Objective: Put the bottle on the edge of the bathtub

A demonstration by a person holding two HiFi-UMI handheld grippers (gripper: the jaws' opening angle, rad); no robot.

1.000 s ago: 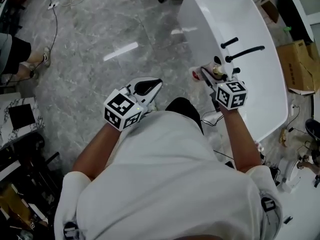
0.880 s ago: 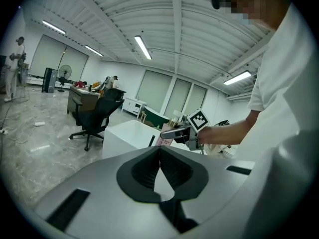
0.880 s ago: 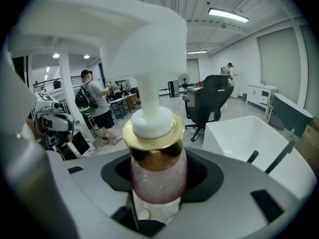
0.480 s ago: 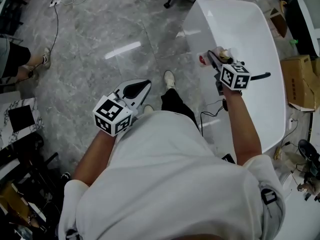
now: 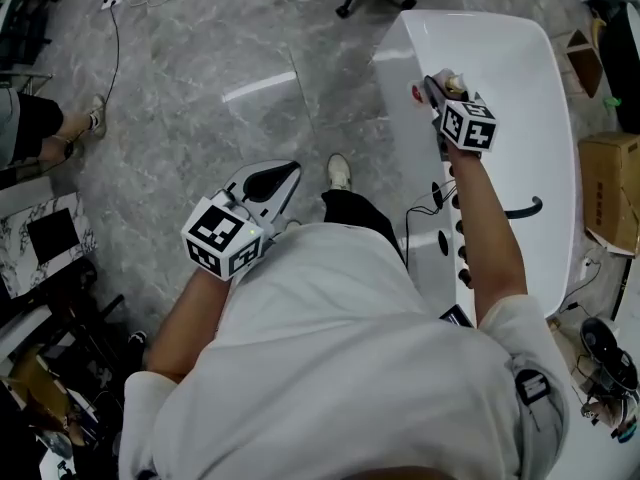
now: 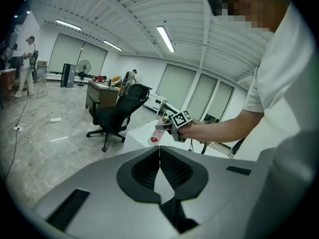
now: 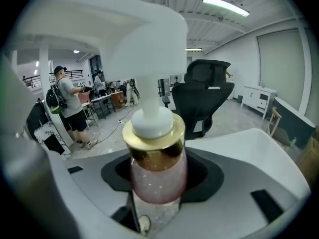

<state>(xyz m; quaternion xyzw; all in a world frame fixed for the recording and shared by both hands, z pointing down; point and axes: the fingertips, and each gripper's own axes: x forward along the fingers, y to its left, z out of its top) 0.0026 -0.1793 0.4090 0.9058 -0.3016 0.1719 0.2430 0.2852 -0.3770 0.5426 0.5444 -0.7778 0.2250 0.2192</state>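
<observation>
Bottle [image 7: 157, 176] with a pump top sits clamped in the right gripper [image 5: 432, 86] over the rim of the white bathtub [image 5: 520, 88]; left gripper [image 6: 159, 156] hangs empty, jaws pressed together.

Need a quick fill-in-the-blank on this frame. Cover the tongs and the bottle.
1. The right tongs grip the pump bottle below its ___ collar.
2. The left tongs are ___, with nothing between them.
3. The pump bottle is held over the ___ bathtub.

Missing words: gold; shut; white
</observation>
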